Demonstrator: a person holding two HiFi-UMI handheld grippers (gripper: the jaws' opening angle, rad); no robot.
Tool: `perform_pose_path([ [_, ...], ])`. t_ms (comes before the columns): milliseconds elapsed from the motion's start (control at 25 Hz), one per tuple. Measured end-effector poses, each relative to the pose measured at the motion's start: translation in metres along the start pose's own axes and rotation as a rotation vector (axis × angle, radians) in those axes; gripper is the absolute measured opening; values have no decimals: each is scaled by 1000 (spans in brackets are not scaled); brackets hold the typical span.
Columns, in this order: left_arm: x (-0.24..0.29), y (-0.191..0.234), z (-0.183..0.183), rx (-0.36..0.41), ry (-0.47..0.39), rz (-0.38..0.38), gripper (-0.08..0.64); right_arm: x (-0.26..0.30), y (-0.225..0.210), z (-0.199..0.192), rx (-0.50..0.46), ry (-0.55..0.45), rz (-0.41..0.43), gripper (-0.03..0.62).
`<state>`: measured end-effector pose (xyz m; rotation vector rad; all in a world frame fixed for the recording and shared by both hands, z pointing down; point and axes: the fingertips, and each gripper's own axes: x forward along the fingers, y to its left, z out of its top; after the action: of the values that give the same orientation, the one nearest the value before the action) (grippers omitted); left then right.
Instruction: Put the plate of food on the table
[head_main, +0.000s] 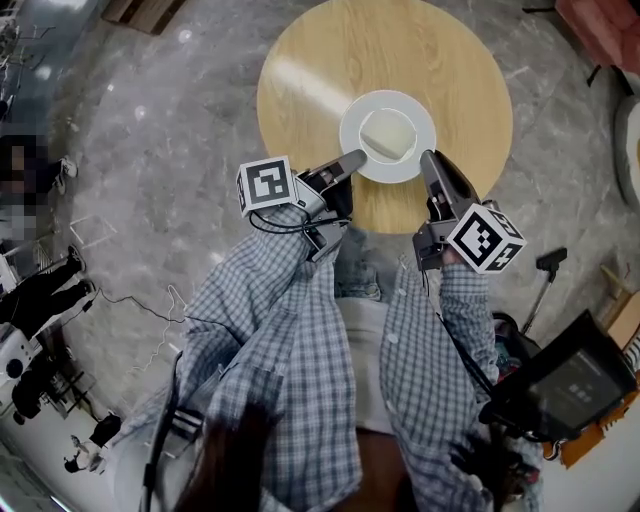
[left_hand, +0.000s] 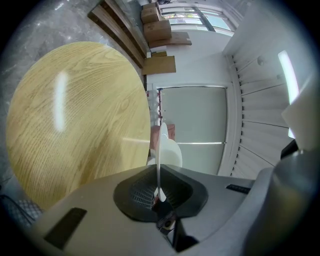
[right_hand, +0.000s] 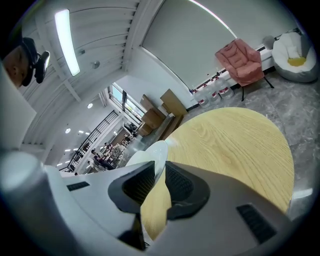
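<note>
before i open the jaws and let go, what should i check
1. Left gripper jaws shut on the plate rim: ok.
2. Right gripper jaws shut on the rim's other side: ok.
3. Plate fully over the table, not past its edge: ok.
4. Food sits in the plate's middle: ok.
5. Plate resting on the table: cannot tell.

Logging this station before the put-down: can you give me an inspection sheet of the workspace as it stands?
Surface: round wooden table.
Job's things: white plate over the table's near side, pale food block on it; contact with table unclear.
Clutter: nothing seen.
Grippers: left gripper and right gripper each clamp opposite rims.
Cables: black cable at left gripper; thin wires on floor.
Surroundings: grey marble floor, pink chair, people at far left.
</note>
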<state>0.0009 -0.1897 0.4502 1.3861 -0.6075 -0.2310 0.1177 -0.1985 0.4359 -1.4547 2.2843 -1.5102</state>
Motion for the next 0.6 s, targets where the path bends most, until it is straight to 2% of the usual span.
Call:
perform_pose_path([
  [600,24,44,18,-37,21,57,20,35,-39,-12,16,54,-57,71],
])
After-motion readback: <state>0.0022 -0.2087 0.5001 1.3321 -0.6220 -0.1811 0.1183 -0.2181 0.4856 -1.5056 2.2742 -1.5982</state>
